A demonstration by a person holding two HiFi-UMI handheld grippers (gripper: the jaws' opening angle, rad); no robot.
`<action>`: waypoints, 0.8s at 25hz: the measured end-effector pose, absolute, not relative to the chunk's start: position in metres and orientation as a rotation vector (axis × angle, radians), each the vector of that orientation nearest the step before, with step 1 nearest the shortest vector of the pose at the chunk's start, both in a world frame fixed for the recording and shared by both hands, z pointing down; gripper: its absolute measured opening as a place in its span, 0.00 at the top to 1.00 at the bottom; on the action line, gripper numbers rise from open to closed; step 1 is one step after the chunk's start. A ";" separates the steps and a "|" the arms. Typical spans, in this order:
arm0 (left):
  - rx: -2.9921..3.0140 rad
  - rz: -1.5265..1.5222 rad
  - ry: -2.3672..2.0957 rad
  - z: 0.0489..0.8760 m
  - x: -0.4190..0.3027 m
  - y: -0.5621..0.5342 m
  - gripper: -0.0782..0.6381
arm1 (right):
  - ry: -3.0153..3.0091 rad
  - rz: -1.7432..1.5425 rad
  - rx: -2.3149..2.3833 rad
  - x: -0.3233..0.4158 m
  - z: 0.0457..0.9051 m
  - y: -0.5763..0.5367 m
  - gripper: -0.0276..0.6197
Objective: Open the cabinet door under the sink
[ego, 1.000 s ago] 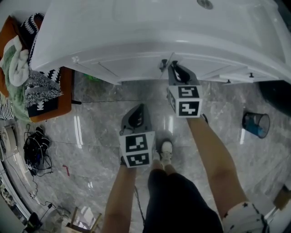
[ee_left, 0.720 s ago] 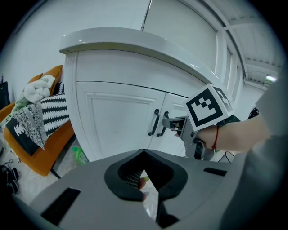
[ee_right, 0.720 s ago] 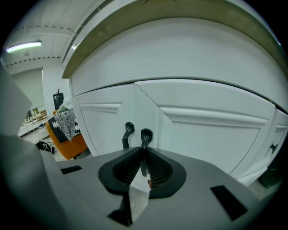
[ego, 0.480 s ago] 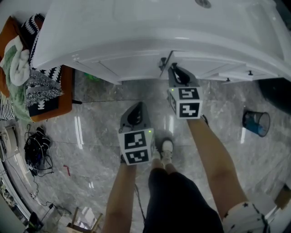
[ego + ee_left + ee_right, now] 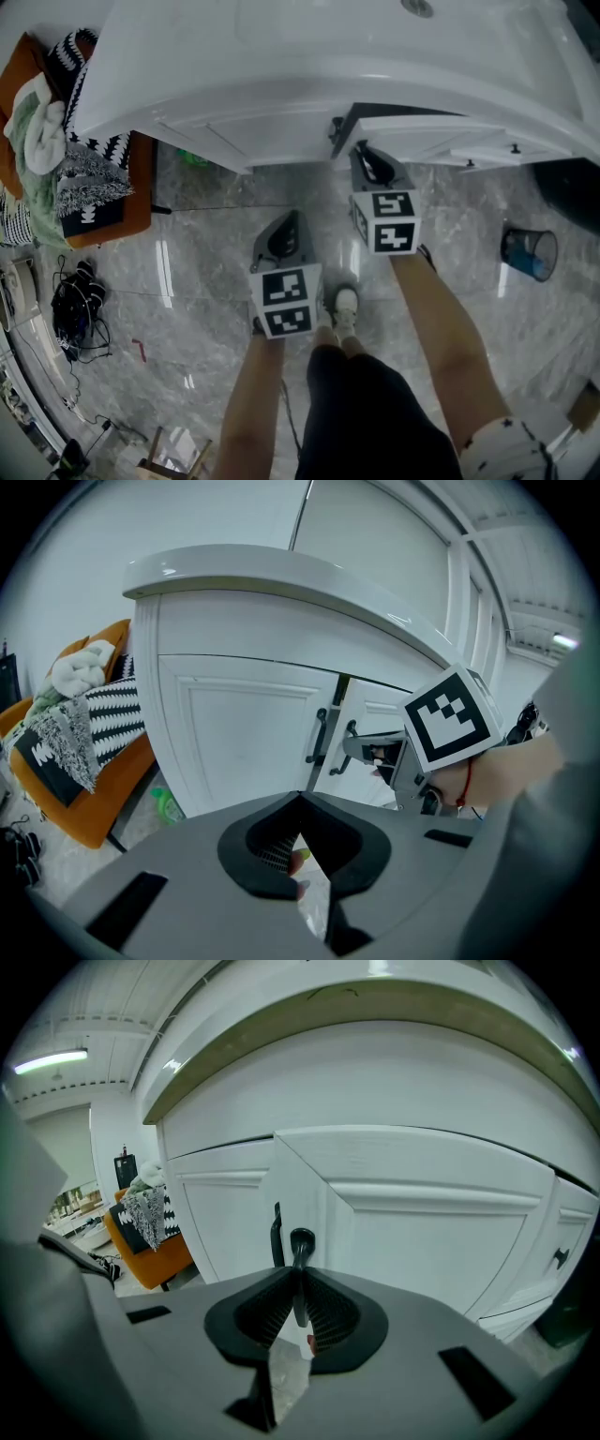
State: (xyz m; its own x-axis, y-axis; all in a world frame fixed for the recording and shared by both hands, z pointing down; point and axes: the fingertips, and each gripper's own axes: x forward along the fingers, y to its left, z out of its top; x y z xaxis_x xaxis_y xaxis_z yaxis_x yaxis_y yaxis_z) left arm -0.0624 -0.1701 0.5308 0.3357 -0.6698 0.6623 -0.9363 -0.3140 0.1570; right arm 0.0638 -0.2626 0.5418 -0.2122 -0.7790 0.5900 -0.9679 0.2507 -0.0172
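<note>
Head view: looking steeply down on a white sink (image 5: 281, 37) above a white vanity cabinet (image 5: 234, 127). On the right half, the cabinet door (image 5: 441, 127) swung out from the cabinet front, with a dark gap behind its top edge; plain white, with a raised moulded panel. At its free edge, the right gripper (image 5: 361, 150) on the black door handle (image 5: 335, 131). Lower in the frame, well apart from the cabinet, the left gripper (image 5: 284, 225) over grey marble floor (image 5: 187, 272). Off to the left an orange chair (image 5: 136, 202) heaped with clothes, off to the right a blue bin (image 5: 528, 255).

Left gripper view: fingers (image 5: 273, 855) pressed together, nothing between them. Ahead, the closed left-hand door (image 5: 244, 747) with its own black bar handle (image 5: 319, 735). Just right of it, the task's door angled outward, handle caught in the right gripper. Down by the cabinet's corner, a green bottle (image 5: 164, 805) on the floor.

Right gripper view: fingers (image 5: 328, 1312) clamped on the black handle, its rounded end poking up above them. Filling the right side, the white door, free edge turned toward the camera, stepped moulding running across it.
</note>
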 end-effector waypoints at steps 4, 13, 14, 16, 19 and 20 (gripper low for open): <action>2.080 0.665 -1.404 0.530 -0.060 -0.168 0.90 | -2.060 0.543 1.584 0.065 0.542 -0.255 0.88; 2.089 0.678 -1.406 0.527 -0.056 -0.162 0.90 | -2.064 0.545 1.592 0.069 0.543 -0.236 0.88; 2.090 0.679 -1.407 0.526 -0.056 -0.161 0.90 | -2.063 0.545 1.595 0.070 0.544 -0.233 0.88; 2.090 0.680 -1.409 0.525 -0.056 -0.160 0.90 | -2.065 0.548 1.595 0.071 0.544 -0.229 0.88; 2.088 0.678 -1.414 0.525 -0.055 -0.158 0.90 | -2.067 0.564 1.587 0.070 0.543 -0.222 0.88; 2.088 0.677 -1.414 0.524 -0.055 -0.157 0.90 | -2.069 0.560 1.590 0.070 0.541 -0.221 0.88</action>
State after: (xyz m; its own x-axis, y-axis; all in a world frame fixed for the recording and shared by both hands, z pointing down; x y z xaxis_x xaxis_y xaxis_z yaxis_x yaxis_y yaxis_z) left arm -0.0552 -0.1568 0.5240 0.3282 -0.6754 0.6604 -0.9379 -0.3159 0.1431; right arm 0.0705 -0.2207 0.5413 -0.2195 -0.7775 0.5893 -0.9686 0.2460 -0.0363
